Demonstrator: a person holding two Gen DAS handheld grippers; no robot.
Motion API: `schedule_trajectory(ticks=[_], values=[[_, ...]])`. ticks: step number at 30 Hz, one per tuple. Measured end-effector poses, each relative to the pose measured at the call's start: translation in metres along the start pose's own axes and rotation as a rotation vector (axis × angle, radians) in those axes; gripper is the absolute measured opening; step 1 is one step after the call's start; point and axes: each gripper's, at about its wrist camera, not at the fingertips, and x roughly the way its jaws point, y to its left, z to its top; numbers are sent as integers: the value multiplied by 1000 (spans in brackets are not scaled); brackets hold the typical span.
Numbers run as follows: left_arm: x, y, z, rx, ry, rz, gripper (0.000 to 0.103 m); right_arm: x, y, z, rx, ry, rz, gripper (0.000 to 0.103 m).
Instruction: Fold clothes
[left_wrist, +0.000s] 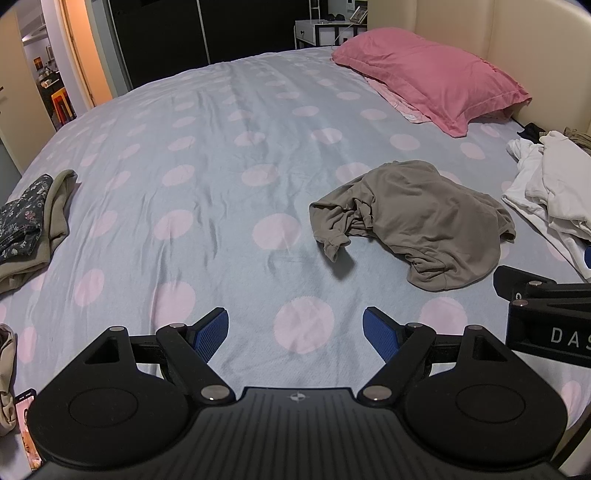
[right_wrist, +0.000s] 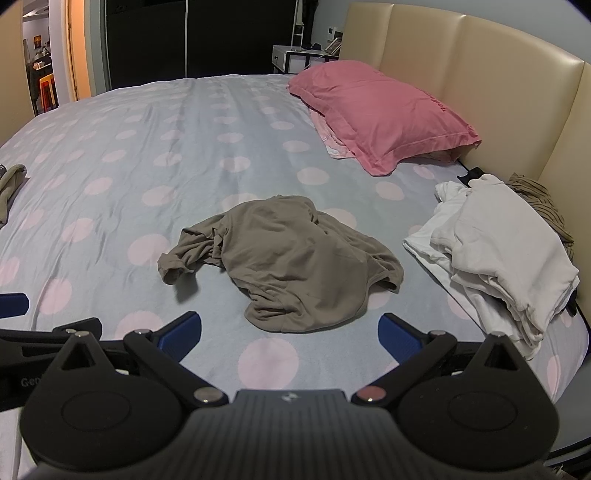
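A crumpled grey-brown shirt (left_wrist: 417, 218) (right_wrist: 291, 258) lies on the dotted bedsheet (left_wrist: 221, 184) (right_wrist: 147, 166), one sleeve trailing to the left. My left gripper (left_wrist: 295, 334) hovers over the sheet, short of the shirt and to its left, jaws wide open and empty. My right gripper (right_wrist: 290, 334) sits just in front of the shirt's near hem, also wide open with nothing between its blue pads (right_wrist: 400, 338). Part of the right gripper's body (left_wrist: 546, 317) shows at the right edge of the left wrist view.
A heap of white clothes (left_wrist: 550, 195) (right_wrist: 498, 254) lies at the right by the beige headboard (right_wrist: 480, 92). A pink pillow (left_wrist: 428, 77) (right_wrist: 376, 114) rests at the far right. Folded floral and olive garments (left_wrist: 29, 221) sit at the left edge.
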Motion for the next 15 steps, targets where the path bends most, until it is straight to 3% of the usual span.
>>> schedule_trajectory(ticks=[15], values=[[0, 0, 0, -1, 4, 3, 80, 0, -1, 0, -3, -3, -1, 103]])
